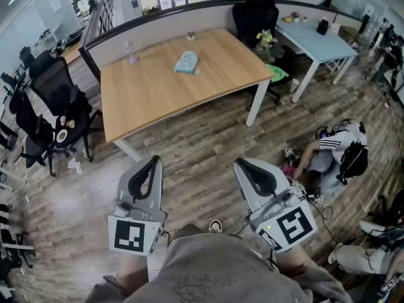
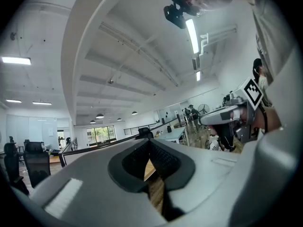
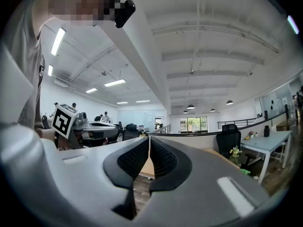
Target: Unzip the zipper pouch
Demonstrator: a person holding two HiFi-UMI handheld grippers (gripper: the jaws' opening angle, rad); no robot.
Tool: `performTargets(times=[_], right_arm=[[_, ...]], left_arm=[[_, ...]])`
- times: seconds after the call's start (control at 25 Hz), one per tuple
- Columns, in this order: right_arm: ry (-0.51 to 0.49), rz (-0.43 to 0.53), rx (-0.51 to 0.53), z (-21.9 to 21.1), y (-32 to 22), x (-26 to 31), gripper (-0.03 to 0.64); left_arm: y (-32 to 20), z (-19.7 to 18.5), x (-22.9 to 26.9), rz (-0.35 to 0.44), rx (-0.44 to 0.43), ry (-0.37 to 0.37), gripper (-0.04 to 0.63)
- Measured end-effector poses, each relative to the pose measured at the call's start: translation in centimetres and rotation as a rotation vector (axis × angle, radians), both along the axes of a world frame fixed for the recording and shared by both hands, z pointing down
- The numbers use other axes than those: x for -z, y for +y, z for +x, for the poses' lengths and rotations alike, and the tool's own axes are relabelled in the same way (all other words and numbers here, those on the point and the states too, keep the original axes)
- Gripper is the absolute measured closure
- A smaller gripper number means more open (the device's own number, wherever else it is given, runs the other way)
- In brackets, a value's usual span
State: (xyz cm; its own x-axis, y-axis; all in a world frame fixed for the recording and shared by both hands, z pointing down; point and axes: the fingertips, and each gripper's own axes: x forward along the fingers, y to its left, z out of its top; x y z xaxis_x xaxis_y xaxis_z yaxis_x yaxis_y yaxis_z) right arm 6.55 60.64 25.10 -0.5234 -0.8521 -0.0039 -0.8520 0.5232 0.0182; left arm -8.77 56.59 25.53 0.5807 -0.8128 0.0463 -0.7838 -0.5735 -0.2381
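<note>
We see an open office with a dark plank floor [image 1: 202,150]. A large light-wood table [image 1: 145,93] on white legs stands before a low curved partition [image 1: 158,21]. Black office chairs [image 1: 53,84] stand on one side of it and a pale table [image 1: 315,43] on the other. The white ceiling [image 3: 213,41] carries strip lights [image 3: 57,40], and the far windows [image 3: 194,124] are bright.

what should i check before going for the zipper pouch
1. Pouch located: ok, the zipper pouch lies on the wooden table.
2. Pouch near the grippers: not ok, floor lies between them and the table.
3. Left gripper empty: ok, jaws together on nothing.
4. Right gripper empty: ok, jaws together on nothing.
5. Jaws ready to take hold: not ok, both shut.
6. Zipper pull's place: cannot tell, too small.
</note>
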Motion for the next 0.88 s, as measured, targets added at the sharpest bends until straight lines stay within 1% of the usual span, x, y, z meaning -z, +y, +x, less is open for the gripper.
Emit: performTargets(times=[0.12,0.28,0.44,0.6,0.72,0.8,0.88], right_arm=[[-0.026,0.008,-0.008,0.5,0.4,0.0,0.597],[-0.039,0.016,-0.013,0.3,0.3,0.1,0.597],[-0.019,0.014,-0.020,0.2,0.0,-0.1,0.597],[-0.041,0.023,-0.025,0.7,-0.1,0.0,0.595],[-0.046,0.036,-0.030,1.3,-0.2,0.0,0.595],[-0.049,0.038,-0.043,1.8,-0.2,0.0,0.595],[-0.073,0.047,-0.071,2.6,-0.3,0.2,0.594]], left_arm=[[0.4,0.2,0.0,0.017,0.000,0.013,0.595],[0.3,-0.1,-0.4,-0.010,0.002,0.001,0.595],[-0.1,0.1,0.2,0.031,-0.017,0.013,0.595],[-0.3,0.5,0.3,0.036,-0.020,0.002,0.595],[-0.5,0.8,0.2,0.034,-0.013,0.017,0.595],[-0.6,1.0,0.4,0.036,-0.010,0.042,0.594],[-0.8,1.5,0.7,0.036,-0.025,0.053,0.588]])
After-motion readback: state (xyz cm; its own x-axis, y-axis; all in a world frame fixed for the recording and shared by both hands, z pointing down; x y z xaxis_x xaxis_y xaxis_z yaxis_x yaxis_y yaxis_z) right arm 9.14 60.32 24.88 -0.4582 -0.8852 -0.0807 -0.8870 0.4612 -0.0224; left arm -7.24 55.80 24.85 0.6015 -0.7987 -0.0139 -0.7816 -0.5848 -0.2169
